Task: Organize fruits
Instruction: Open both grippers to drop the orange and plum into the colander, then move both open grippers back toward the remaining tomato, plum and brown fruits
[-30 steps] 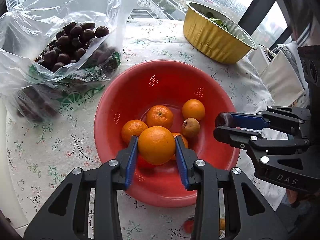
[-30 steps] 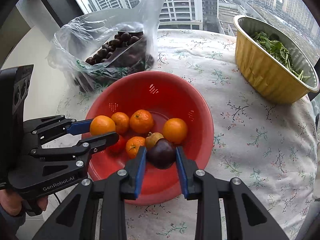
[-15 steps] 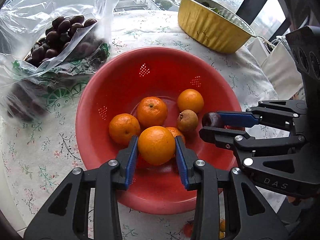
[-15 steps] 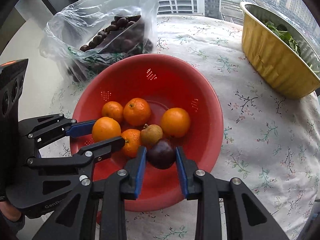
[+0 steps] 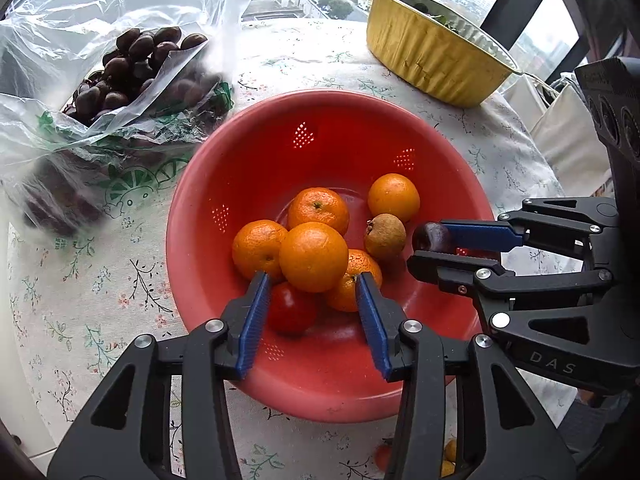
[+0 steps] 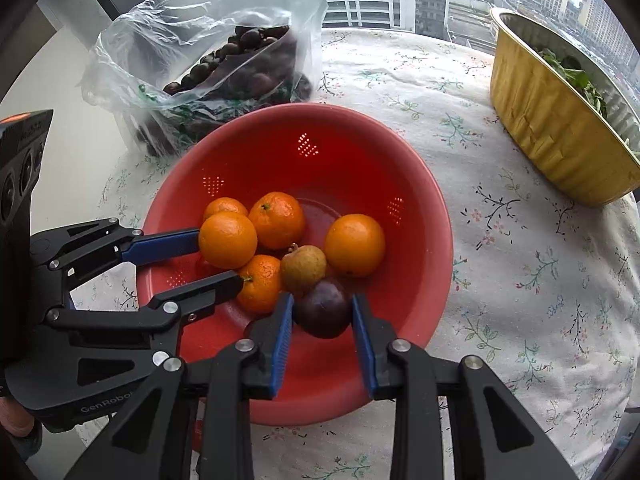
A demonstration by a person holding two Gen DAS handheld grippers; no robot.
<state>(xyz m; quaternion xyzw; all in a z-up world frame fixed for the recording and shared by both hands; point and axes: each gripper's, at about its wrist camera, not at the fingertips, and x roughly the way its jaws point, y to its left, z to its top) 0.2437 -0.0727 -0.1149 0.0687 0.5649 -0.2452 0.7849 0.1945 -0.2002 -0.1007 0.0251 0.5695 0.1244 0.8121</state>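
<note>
A red colander bowl (image 5: 248, 168) (image 6: 424, 216) holds several oranges, a brown pear-like fruit (image 5: 385, 237) (image 6: 303, 267) and a red fruit (image 5: 291, 307). My left gripper (image 5: 312, 284) (image 6: 218, 258) has opened over the bowl; the orange (image 5: 313, 257) (image 6: 227, 240) it held sits between the spread blue pads on top of the pile. My right gripper (image 6: 322, 312) (image 5: 430, 244) is just opening around a dark purple fruit (image 6: 323, 307) (image 5: 432, 236) low inside the bowl's near side, with small gaps at both pads.
A clear plastic bag of dark chestnuts (image 5: 120, 72) (image 6: 232, 64) lies at the bowl's far left. A gold foil tray with greens (image 5: 436, 56) (image 6: 560, 120) stands at the far right. A floral tablecloth (image 6: 520, 240) covers the round table. Small fruits (image 5: 448, 452) lie near the front edge.
Both grippers lowered into the bowl. The left jaws opened and released the orange onto the pile. The right jaws widened slightly around the purple fruit.
</note>
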